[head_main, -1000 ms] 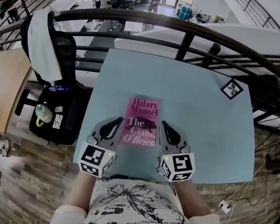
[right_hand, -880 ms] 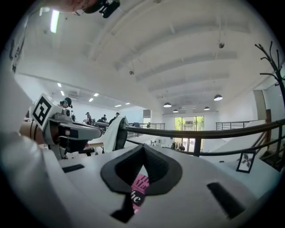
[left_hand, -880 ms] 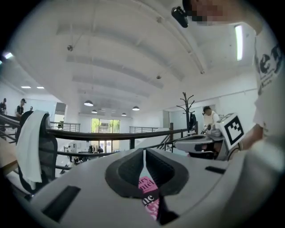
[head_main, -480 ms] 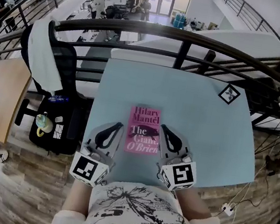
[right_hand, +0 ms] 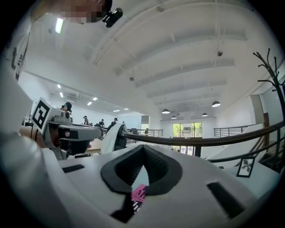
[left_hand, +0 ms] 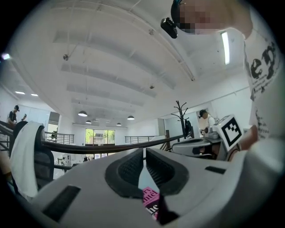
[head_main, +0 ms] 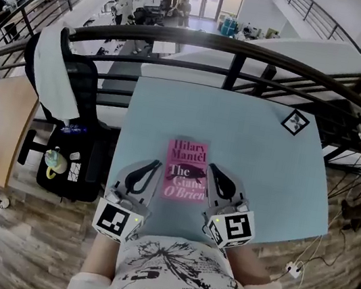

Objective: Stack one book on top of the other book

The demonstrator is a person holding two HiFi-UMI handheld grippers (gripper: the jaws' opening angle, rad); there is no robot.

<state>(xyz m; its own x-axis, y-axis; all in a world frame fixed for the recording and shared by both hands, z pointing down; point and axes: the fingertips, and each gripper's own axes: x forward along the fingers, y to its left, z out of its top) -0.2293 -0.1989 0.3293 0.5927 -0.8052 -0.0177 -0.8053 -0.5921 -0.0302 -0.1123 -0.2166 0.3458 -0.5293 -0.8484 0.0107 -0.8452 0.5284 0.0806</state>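
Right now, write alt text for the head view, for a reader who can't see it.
A pink book lies flat on a pale blue table, with the left gripper and right gripper flanking its near end, both shut and empty. Beyond the table a black railing curves past, and an office chair stands at left.

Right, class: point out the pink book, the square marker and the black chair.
pink book [head_main: 186,169]: head view, middle of cover.
square marker [head_main: 295,122]: head view, its centre.
black chair [head_main: 83,72]: head view, backrest.
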